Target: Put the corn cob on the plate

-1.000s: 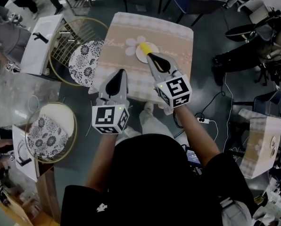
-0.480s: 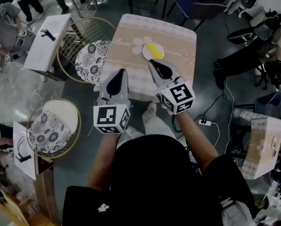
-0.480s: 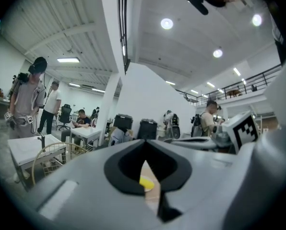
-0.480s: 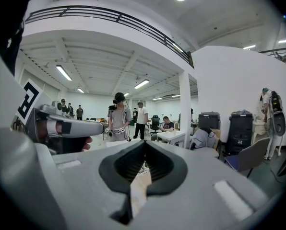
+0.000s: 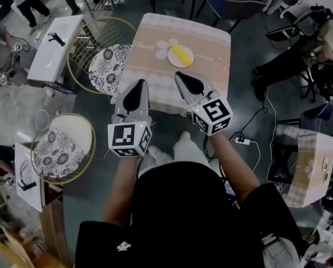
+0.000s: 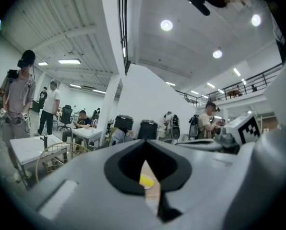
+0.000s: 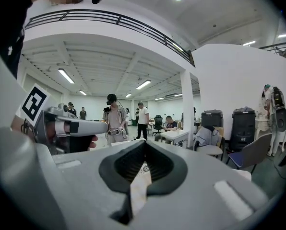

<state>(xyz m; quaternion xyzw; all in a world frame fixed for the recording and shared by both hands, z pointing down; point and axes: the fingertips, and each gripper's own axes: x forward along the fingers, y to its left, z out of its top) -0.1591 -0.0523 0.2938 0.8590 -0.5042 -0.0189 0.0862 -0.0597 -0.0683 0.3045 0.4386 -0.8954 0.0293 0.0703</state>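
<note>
The yellow corn cob [image 5: 181, 54] lies on a small white plate [image 5: 174, 61] in the middle of a square table with a beige checked cloth [image 5: 205, 43]. In the head view both grippers hover over the table's near edge, apart from the plate. My right gripper [image 5: 177, 75] points at the plate, shut and empty. My left gripper [image 5: 138, 82] is further left, shut with nothing in it. In the left gripper view the corn cob [image 6: 146, 180] shows as a yellow spot through the slit below the closed tips [image 6: 144, 145]. The right gripper view shows only cloth beyond its closed tips [image 7: 144, 145].
Two round wire-framed stools with patterned cushions stand left of the table [image 5: 104, 68] and nearer [image 5: 58, 152]. A white side table [image 5: 52, 49] is at far left. A cable and power strip [image 5: 242, 142] lie on the floor at right, beside another cloth-covered table [image 5: 307, 161]. Chairs and people surround the area.
Both grippers have drawn back from the plate toward the person. The right gripper's tip was beside the corn cob; now it is clear of it, and the cob stays on the plate.
</note>
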